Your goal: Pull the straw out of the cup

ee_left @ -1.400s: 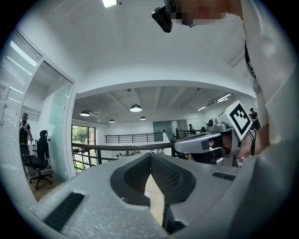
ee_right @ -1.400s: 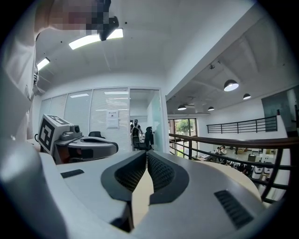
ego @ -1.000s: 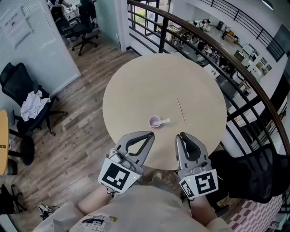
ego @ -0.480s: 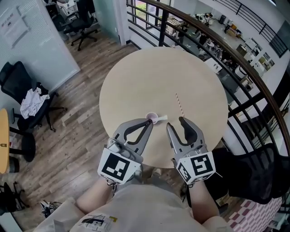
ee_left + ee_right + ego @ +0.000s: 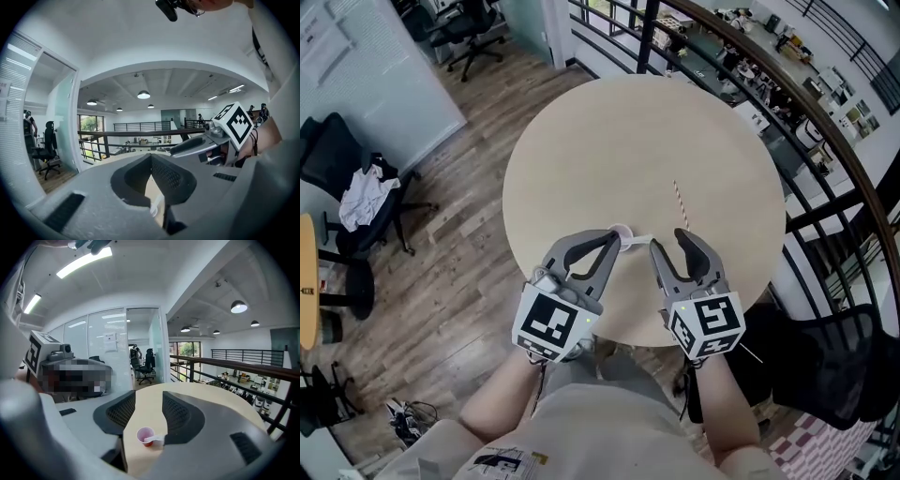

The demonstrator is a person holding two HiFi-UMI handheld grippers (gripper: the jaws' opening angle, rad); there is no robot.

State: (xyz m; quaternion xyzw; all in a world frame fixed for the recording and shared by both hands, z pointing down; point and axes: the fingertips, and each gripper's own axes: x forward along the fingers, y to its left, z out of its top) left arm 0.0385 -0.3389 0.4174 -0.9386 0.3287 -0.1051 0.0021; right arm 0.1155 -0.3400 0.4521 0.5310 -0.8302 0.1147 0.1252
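Note:
A small pink cup (image 5: 621, 231) stands on the round beige table (image 5: 609, 141), with a white piece (image 5: 638, 240) sticking out over its rim to the right. A red-and-white striped straw (image 5: 680, 200) lies flat on the table, beyond the cup and to its right. My left gripper (image 5: 609, 239) is shut, its tip just left of the cup. The jaws of my right gripper (image 5: 668, 242) are opening, with nothing between them. In the right gripper view the cup (image 5: 145, 436) sits low, ahead of the right gripper (image 5: 148, 397). The left gripper view shows only a sliver of it under the left gripper (image 5: 151, 157).
A dark metal railing (image 5: 825, 141) curves round the table's far and right side. Black office chairs (image 5: 347, 202) stand on the wooden floor at the left. The table's near edge (image 5: 619, 337) lies under both grippers.
Both grippers have moved forward and down towards the cup. The right gripper's jaws have gone from shut to wide apart. The left gripper has stayed shut.

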